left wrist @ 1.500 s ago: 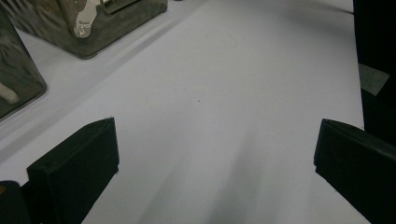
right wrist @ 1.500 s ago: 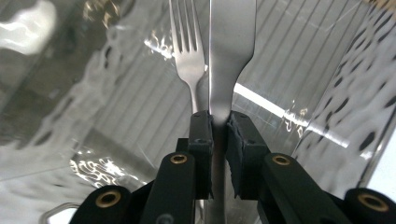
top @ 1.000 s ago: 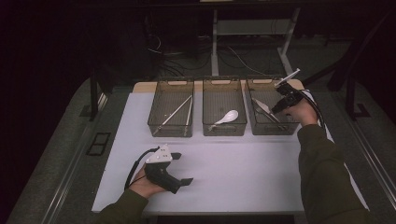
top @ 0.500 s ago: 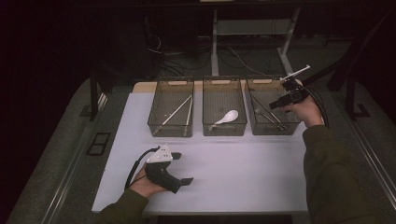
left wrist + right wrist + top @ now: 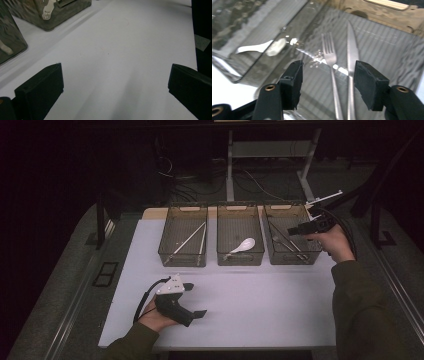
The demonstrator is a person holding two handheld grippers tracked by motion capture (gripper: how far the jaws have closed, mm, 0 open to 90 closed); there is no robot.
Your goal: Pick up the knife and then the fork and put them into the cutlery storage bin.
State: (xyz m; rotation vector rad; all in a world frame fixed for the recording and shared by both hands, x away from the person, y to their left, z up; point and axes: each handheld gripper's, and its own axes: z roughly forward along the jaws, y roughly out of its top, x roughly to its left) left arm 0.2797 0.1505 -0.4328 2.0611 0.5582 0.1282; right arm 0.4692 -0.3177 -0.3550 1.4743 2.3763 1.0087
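- The right claw (image 5: 327, 85), jaws apart and empty, hangs over the bin (image 5: 292, 240) at the desk's far right corner; fork (image 5: 331, 67) and knife (image 5: 352, 62) lie side by side there, so closing could catch both.
- The bin's wall could snag a jaw.
- The left claw (image 5: 192, 301), jaws apart, rests near the desk's front edge.

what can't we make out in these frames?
- Fork and knife: handle ends cut off by the bottom edge in the right gripper view.
- Right tongs: too small in the high view to read the opening.
- Thin sticks in the left bin: too small and dim to identify.
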